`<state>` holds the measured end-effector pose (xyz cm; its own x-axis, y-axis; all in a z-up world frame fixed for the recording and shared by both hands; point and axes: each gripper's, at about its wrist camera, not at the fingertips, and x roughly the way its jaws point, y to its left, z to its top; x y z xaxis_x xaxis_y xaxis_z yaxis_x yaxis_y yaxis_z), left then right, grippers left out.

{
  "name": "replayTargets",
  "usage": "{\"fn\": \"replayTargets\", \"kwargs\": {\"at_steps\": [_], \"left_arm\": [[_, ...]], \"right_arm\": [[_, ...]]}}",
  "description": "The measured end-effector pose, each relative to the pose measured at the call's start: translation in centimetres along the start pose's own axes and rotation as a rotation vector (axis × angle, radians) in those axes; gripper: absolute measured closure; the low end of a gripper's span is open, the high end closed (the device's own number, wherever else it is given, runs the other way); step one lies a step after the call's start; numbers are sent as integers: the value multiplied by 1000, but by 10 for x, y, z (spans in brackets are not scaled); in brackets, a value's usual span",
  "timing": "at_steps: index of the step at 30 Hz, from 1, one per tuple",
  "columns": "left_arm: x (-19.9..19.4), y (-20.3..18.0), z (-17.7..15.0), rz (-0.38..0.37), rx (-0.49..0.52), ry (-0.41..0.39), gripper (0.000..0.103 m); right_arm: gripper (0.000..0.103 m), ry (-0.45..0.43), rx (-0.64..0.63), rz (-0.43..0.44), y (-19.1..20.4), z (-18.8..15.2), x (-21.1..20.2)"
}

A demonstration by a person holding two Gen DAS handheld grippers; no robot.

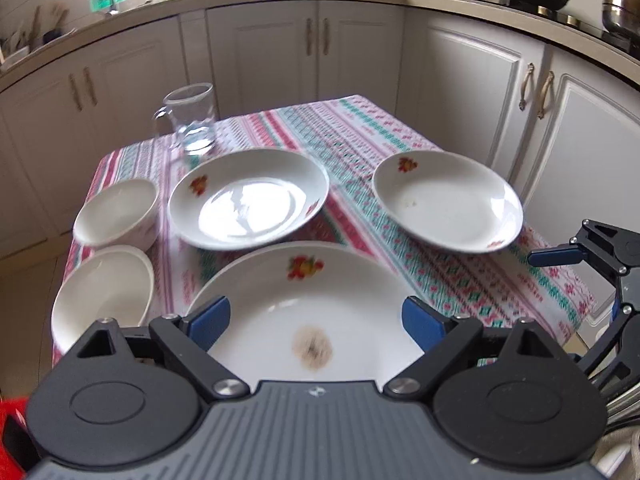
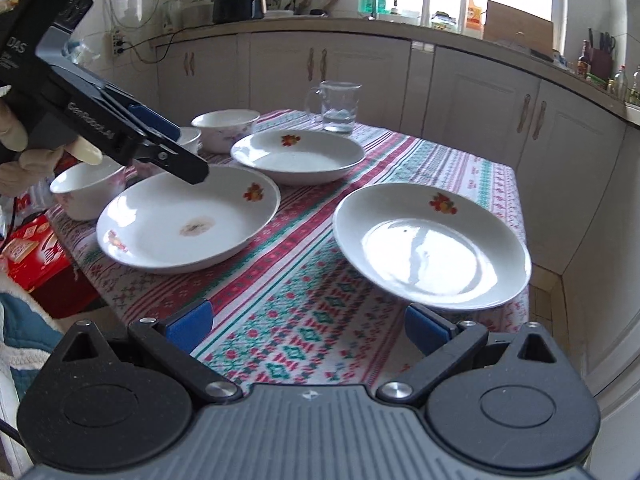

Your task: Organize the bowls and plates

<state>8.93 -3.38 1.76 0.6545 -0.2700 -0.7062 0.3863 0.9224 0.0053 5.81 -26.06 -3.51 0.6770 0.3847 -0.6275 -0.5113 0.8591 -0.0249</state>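
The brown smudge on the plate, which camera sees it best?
The right wrist view. There the brown smudge lies in the open on the stained plate, whole and fairly sharp. The left wrist view is closer, but its smudge is blurred, low between the left gripper's fingers.

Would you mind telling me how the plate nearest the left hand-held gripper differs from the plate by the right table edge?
The near plate has a brown stain in its middle; the right plate looks clean and glossy. The near plate sits beside the bowls, under the left hand-held gripper; the right plate stands alone, overhanging the table edge. Both are white, shallow and upright, with a fruit motif on the rim.
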Motion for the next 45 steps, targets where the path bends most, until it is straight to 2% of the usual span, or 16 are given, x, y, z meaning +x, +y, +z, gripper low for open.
{"fn": "replayTargets", "kwargs": {"at_steps": [3,13,24,32,38,45], "left_arm": [[-5,5,-14,-2,-21,28,10],[-15,1,-38,-17,85,40,10],[-18,5,-53,-23,60,70,10],[-24,1,-66,8,22,109,10],[-12,-7,-72,41,90,133,10],[2,-4,-75,52,59,166,11]], "right_arm": [[0,17,-11,12,11,-2,5],[0,47,-50,44,42,0,17],[0,58,-88,71,54,9,28],[0,51,-127,112,49,12,32],[0,27,-144,109,34,26,26],[0,-3,-170,118,28,40,23]]}}
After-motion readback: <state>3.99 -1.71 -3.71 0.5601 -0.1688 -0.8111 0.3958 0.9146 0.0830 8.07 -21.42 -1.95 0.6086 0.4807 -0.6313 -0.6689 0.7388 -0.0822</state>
